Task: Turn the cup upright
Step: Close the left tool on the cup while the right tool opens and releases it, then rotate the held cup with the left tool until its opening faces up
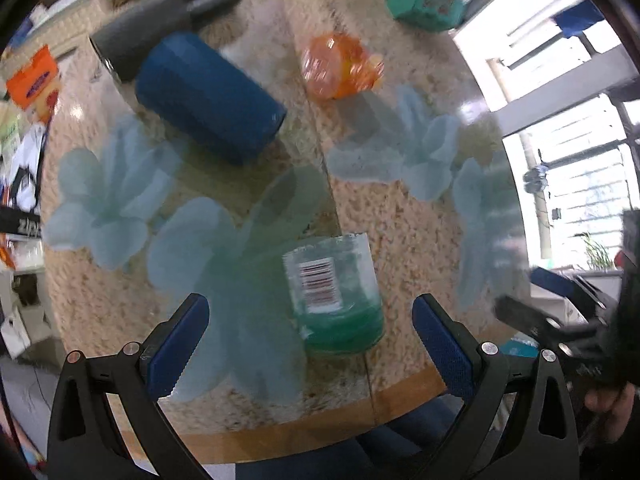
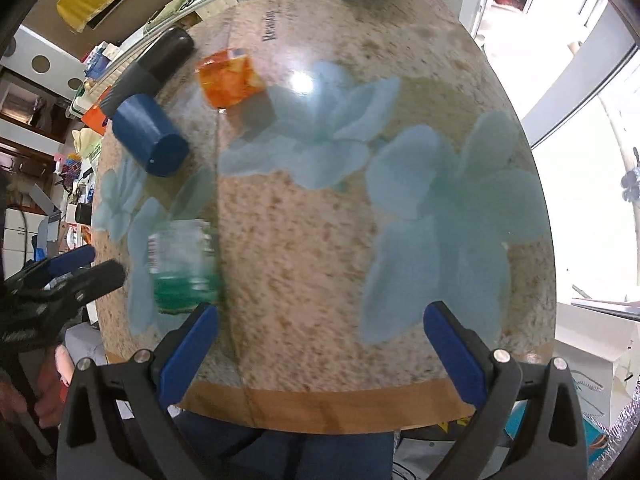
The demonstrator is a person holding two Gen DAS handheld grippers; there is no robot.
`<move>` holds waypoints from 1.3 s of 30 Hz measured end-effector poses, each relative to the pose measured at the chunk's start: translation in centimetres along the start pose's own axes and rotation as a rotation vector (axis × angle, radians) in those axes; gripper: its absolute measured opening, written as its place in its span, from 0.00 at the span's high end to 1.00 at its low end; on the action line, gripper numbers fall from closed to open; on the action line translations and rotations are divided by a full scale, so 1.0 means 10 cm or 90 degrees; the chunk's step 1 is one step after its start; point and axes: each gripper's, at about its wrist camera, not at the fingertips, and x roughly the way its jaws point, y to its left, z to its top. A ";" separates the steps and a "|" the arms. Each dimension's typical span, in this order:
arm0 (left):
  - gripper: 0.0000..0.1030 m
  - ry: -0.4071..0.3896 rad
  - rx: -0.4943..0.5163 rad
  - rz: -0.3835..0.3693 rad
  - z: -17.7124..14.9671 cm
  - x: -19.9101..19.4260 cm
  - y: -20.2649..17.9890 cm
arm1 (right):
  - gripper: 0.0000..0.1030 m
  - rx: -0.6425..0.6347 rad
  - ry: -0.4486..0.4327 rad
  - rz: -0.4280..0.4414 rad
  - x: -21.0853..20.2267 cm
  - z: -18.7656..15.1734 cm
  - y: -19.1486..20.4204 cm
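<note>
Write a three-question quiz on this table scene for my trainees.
1. True or false: the left gripper and right gripper both have their fingers apart.
2. Which thing is nearest the left gripper? A blue cup; B barcoded glass; C teal box.
3. Fill in: the blue cup lies on its ____.
Key: 1 true; 2 B; 3 side.

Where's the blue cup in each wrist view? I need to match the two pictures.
Left wrist: blue cup lies on its side, upper left of centre, beyond the open left gripper.
Right wrist: blue cup on its side at the left, far from the open right gripper.
Shared landmark: the orange packet, to the cup's right in both.
</note>
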 end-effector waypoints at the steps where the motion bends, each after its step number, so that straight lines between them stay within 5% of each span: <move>1: 0.01 0.007 -0.008 0.004 0.02 0.08 -0.01 | 0.00 -0.001 0.004 0.004 -0.02 0.00 -0.08; 8: 0.01 0.047 -0.069 0.015 0.07 0.57 0.00 | 0.00 -0.017 0.022 0.020 -0.07 0.05 -0.46; 13: 0.24 0.077 -0.117 0.032 0.04 0.76 0.05 | 0.00 -0.030 0.037 0.026 -0.05 0.08 -0.62; 16: 0.33 0.071 -0.127 0.031 0.04 0.75 0.06 | 0.00 -0.035 0.039 0.034 -0.06 0.11 -0.67; 26: 0.37 0.075 -0.137 0.036 -0.02 0.67 0.05 | 0.00 -0.035 0.036 0.063 -0.06 0.15 -0.75; 39: 0.41 0.011 -0.121 0.022 -0.03 0.09 0.04 | 0.00 -0.030 0.017 0.081 -0.06 0.11 -0.66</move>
